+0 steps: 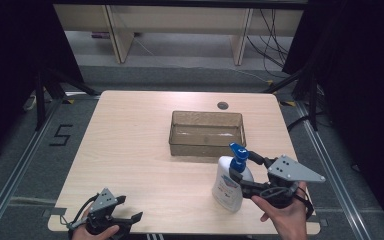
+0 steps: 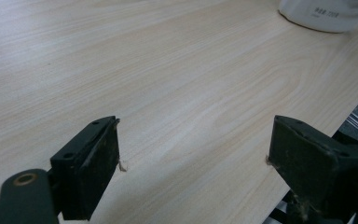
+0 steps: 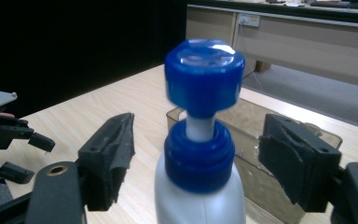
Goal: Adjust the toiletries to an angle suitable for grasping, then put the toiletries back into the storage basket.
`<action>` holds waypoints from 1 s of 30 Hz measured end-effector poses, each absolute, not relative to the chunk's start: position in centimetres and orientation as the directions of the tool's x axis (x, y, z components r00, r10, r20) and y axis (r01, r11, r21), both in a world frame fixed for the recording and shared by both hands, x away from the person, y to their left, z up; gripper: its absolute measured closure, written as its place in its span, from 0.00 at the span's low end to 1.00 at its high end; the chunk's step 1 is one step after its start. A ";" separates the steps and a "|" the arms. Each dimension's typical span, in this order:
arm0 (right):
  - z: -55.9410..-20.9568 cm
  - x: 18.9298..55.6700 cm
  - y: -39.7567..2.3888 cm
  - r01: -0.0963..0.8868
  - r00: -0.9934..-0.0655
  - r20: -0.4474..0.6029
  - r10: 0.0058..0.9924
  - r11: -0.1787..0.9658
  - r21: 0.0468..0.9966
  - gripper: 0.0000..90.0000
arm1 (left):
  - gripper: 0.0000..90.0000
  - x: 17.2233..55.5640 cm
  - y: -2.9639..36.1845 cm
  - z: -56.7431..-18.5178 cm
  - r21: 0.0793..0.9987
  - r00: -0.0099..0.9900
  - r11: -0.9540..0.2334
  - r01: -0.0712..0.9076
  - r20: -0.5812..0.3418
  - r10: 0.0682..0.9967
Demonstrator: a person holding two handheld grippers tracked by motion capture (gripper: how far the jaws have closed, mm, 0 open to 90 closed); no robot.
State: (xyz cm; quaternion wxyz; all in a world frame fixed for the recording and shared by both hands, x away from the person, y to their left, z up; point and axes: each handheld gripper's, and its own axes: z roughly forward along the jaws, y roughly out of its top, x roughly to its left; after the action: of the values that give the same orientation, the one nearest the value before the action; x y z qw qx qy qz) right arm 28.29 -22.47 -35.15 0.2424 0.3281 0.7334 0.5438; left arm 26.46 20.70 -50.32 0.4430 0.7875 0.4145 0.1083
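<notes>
The table (image 1: pixel 130 150) has a pale wood-grain top with rounded corners and a small round dark grommet (image 1: pixel 223 105) set near its far edge. A clear, brownish rectangular tub (image 1: pixel 207 133) sits directly on the top, right of centre toward the far side. A white pump bottle (image 1: pixel 230 187) with a blue pump head stands upright on the top nearer the front edge, just in front of the tub and apart from it. The table stands on a grey floor (image 1: pixel 25 165).
</notes>
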 end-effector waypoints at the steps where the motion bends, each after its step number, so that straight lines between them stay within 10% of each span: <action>1: -35.0 28.5 -22.2 0.220 -0.662 0.007 0.750 0.185 0.958 0.34 | 0.17 26.4 20.6 -50.3 0.787 0.627 -0.258 0.561 -0.201 0.752; 20: -35.0 29.4 -22.0 0.164 -0.680 0.006 0.734 0.144 0.976 0.67 | 0.17 26.5 20.5 -50.2 0.789 0.642 -0.271 0.551 -0.193 0.742; 30: -34.8 29.7 -22.1 0.168 -0.693 0.018 0.720 0.138 0.976 0.68 | 0.17 26.7 20.4 -50.2 0.791 0.651 -0.279 0.544 -0.188 0.736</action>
State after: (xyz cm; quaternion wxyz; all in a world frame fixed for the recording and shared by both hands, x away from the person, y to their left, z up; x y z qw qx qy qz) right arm 29.66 -22.10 -34.76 0.2386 0.3105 0.7155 0.5785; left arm 26.66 20.36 -50.21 0.4444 0.7924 0.4037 0.1078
